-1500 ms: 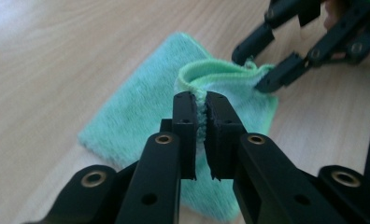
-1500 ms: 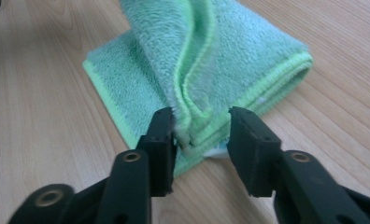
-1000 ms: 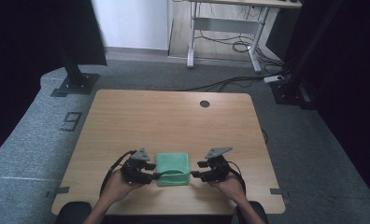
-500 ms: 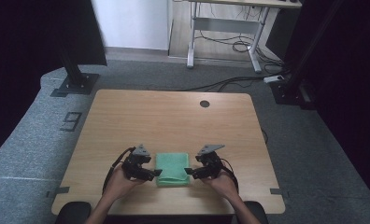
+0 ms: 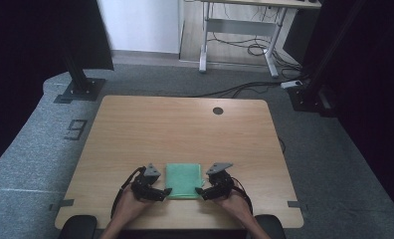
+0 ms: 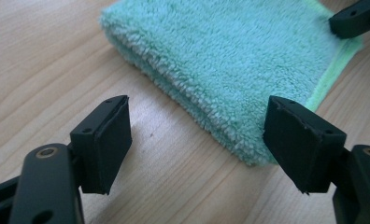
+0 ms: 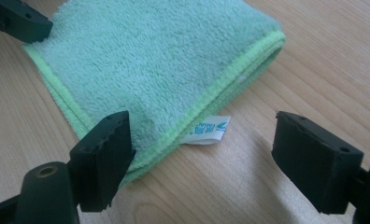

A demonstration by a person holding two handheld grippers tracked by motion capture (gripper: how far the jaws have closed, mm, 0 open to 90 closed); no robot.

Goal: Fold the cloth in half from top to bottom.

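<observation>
Near the bench's [image 5: 185, 124] front edge, about midway along it, lies a folded green towel [image 5: 183, 180], flat on the wood. The left gripper [image 5: 161, 191] sits at the towel's left front corner, the right gripper [image 5: 201, 191] at its right front corner. Both have just been opening, jaws wide, gripping nothing. A small white label [image 7: 206, 129] pokes from the towel's hem.

bare tabletop [image 5: 185, 124] beyond, towel [image 5: 183, 180] between tools
</observation>
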